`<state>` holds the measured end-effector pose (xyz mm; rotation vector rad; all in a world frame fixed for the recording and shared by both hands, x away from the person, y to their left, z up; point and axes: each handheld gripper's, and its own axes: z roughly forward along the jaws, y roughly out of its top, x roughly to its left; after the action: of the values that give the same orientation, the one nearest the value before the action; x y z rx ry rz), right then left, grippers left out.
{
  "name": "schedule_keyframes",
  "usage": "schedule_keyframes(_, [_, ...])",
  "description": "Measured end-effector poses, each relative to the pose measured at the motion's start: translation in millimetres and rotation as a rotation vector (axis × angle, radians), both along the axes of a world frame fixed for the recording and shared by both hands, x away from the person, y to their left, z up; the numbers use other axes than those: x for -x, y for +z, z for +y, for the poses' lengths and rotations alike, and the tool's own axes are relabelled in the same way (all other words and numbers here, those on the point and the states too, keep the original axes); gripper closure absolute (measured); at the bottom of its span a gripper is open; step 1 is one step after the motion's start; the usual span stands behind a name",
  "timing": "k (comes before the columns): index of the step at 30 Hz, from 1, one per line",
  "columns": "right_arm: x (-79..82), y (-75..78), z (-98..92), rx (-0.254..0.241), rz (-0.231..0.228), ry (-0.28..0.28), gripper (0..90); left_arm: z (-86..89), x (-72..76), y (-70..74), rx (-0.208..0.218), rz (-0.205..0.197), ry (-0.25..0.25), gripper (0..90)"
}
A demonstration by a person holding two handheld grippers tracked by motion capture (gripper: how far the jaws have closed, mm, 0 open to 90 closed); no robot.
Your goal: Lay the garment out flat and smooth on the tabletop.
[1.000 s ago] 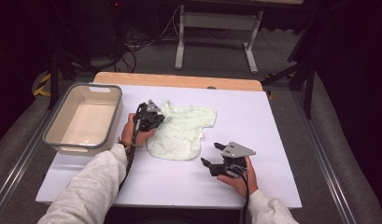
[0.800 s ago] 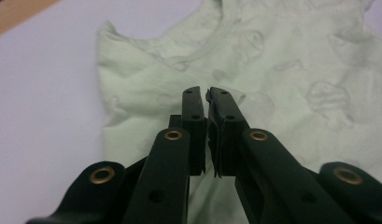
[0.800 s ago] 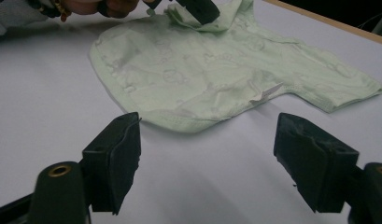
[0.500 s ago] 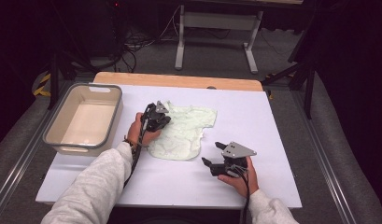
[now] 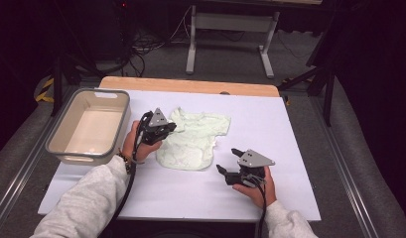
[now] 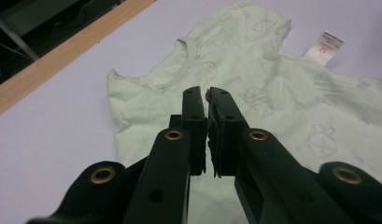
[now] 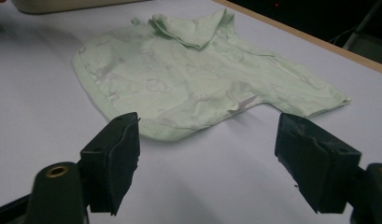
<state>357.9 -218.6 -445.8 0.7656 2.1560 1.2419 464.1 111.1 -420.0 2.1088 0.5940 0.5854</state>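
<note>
Left claw (image 5: 166,130), pinched together, sits over the little green shirt's (image 5: 193,139) left edge. Right claw (image 5: 229,163), wide apart, waits just beside the shirt's bottom hem on the bench (image 5: 290,148).

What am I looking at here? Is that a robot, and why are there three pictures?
No robot: a person at a white table holds a hand-held clamp tool in each hand. The high view looks down from above; the other two come from cameras riding on each tool, looking along its black jaws. A small pale green shirt lies flat on the table, with a grey bin to its left. The left gripper sits over the shirt, jaws together, apparently holding nothing. The right gripper waits short of the shirt's hem, jaws wide apart.
</note>
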Motion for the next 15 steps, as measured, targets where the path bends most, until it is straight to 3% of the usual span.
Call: schedule_keyframes(15, [-5.9,10.1,-6.6,-0.016,-0.018,-0.033,23.0,31.2,49.2,3.2,0.106,-0.103,-0.080,69.8])
